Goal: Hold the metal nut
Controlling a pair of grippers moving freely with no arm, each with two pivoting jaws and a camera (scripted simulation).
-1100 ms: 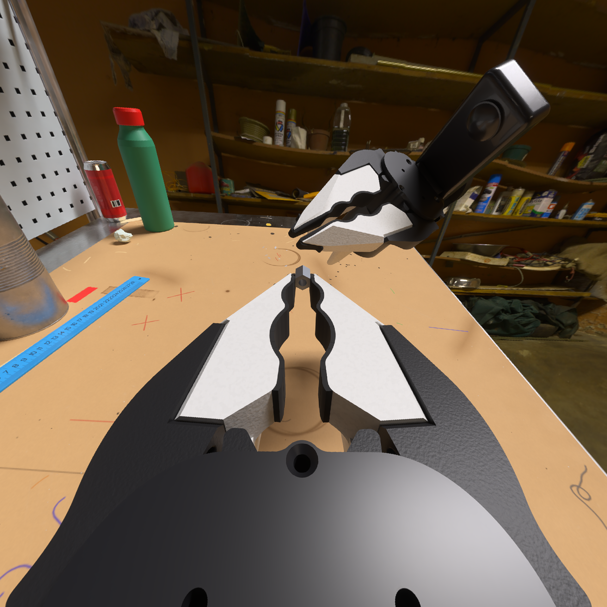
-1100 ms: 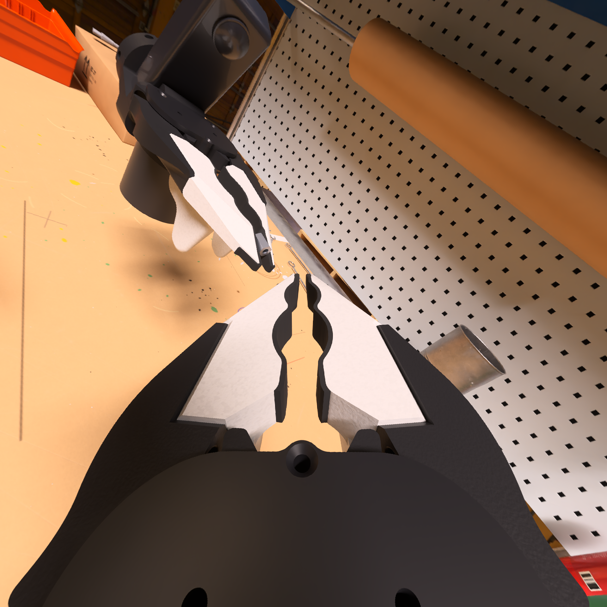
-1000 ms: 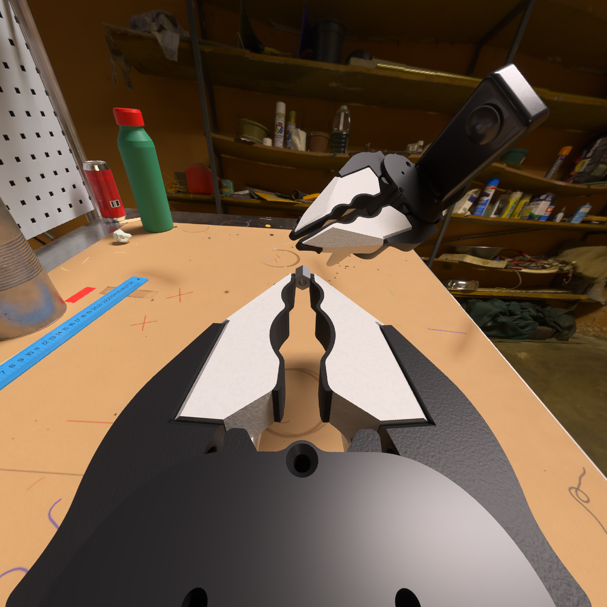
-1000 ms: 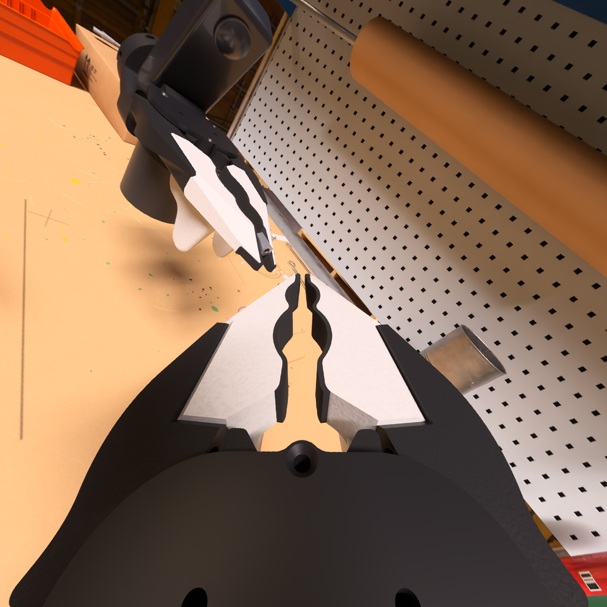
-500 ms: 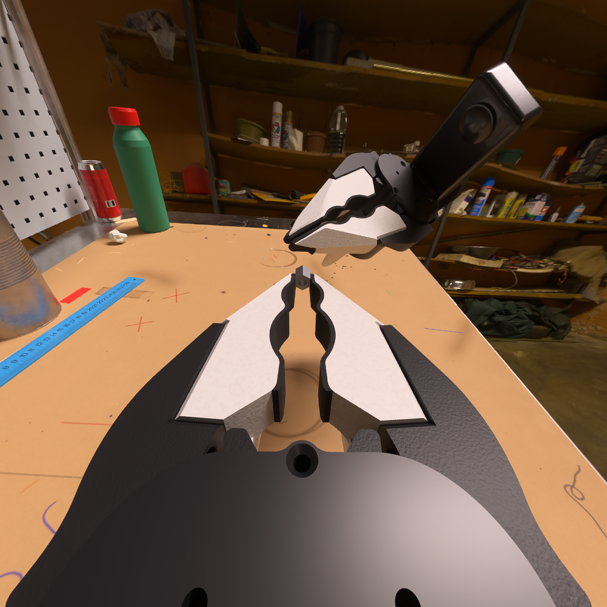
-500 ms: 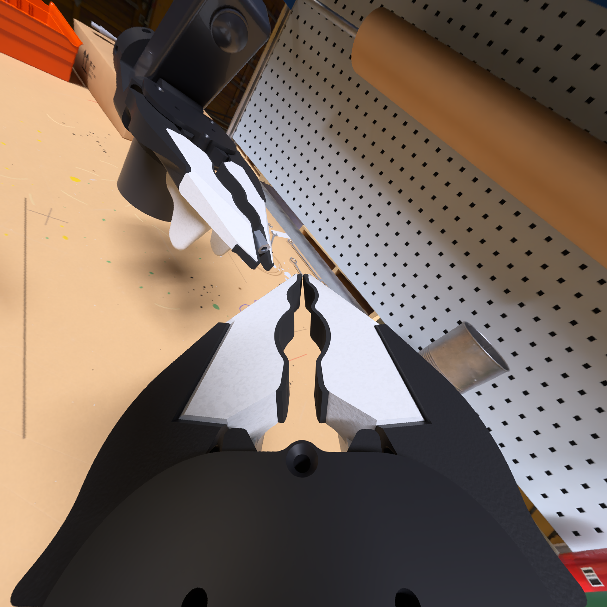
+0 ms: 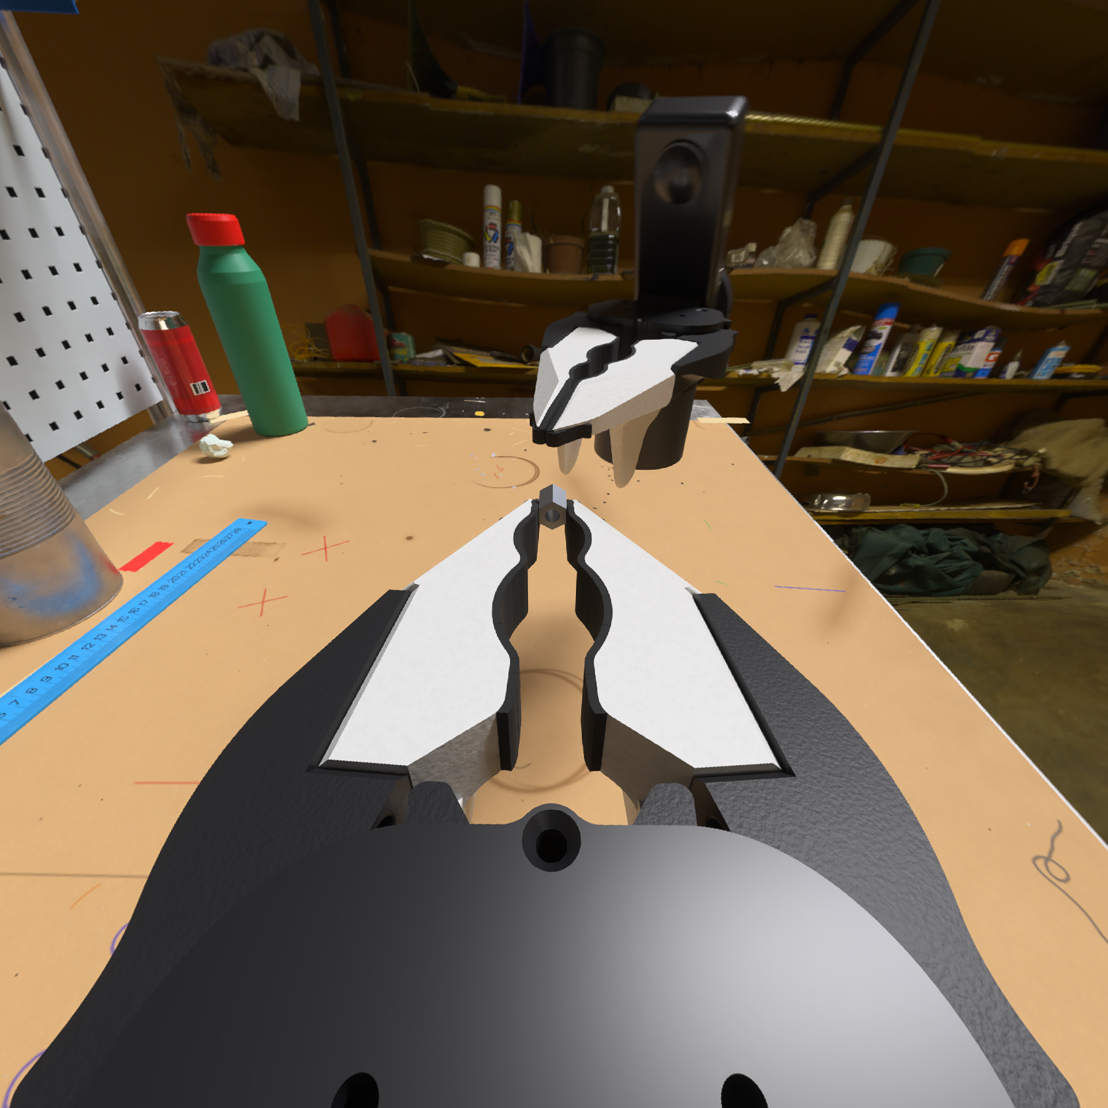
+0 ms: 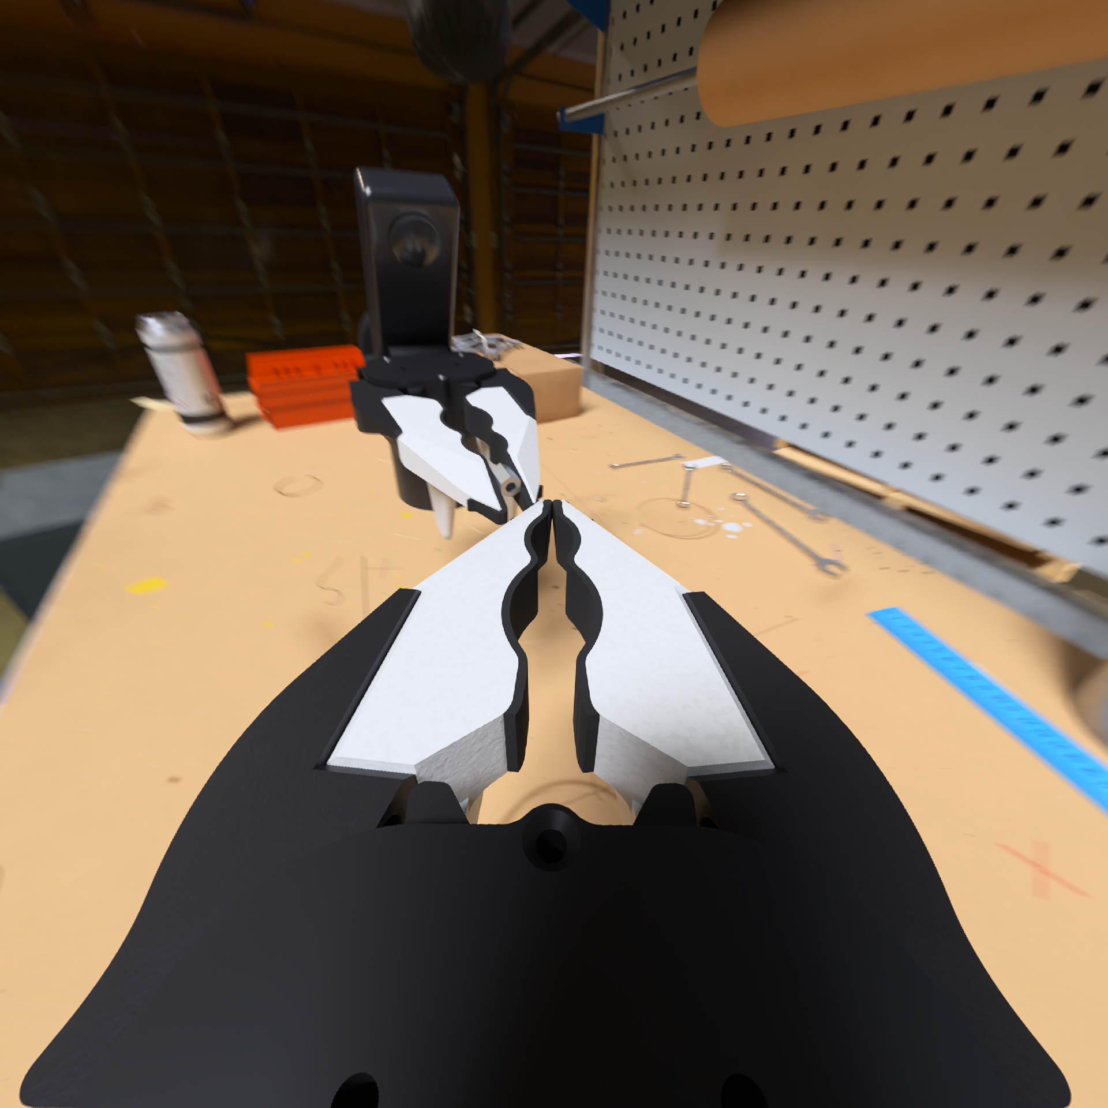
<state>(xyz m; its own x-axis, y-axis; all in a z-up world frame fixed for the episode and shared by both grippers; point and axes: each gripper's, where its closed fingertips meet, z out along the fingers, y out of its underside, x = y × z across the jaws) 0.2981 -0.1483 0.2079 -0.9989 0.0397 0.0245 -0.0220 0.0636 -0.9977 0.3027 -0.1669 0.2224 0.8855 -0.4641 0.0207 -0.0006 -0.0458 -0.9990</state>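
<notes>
Two grippers meet nearly tip to tip above the tan workbench (image 7: 749, 539). The left gripper (image 7: 551, 509) has its fingertips clamped on the small hexagonal metal nut (image 7: 552, 506), held clear of the tabletop. The right gripper (image 8: 550, 506), fingertips pressed together and empty, hangs just beyond. A blue ruler (image 7: 120, 617) lies at the left.

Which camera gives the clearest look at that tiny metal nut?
The left wrist view: the small grey hexagonal metal nut sits sharp and centred, pinched at the left hand-held gripper tips, its hole facing the camera. The right wrist view shows it blurred, small and side-on.
</notes>
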